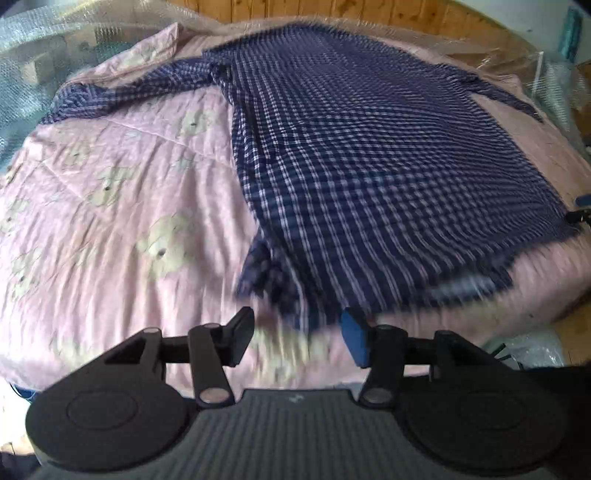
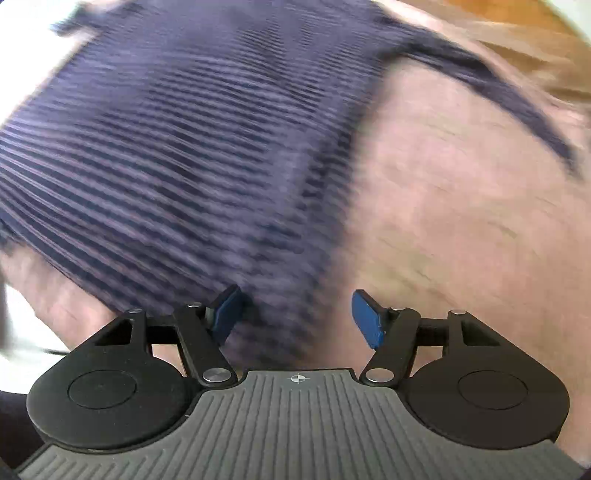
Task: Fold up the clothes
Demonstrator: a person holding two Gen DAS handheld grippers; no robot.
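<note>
A navy and white checked shirt (image 1: pixel 369 155) lies spread flat on a pink quilt (image 1: pixel 110 221), sleeves stretched out to the left and right at the far end. My left gripper (image 1: pixel 299 332) is open and empty, just short of the shirt's near left hem corner (image 1: pixel 273 280). In the right wrist view the shirt (image 2: pixel 177 147) is motion-blurred and fills the left half. My right gripper (image 2: pixel 295 317) is open, with the shirt's near right edge lying between its blue pads (image 2: pixel 365 321); touching or above, I cannot tell.
The pink quilt (image 2: pixel 461 221) has a bear print and covers the whole bed. Clear plastic wrap (image 1: pixel 44 74) lies around the bed's far and side edges. A wooden floor (image 1: pixel 332 11) shows beyond. The other gripper's tip (image 1: pixel 580 210) shows at the shirt's right edge.
</note>
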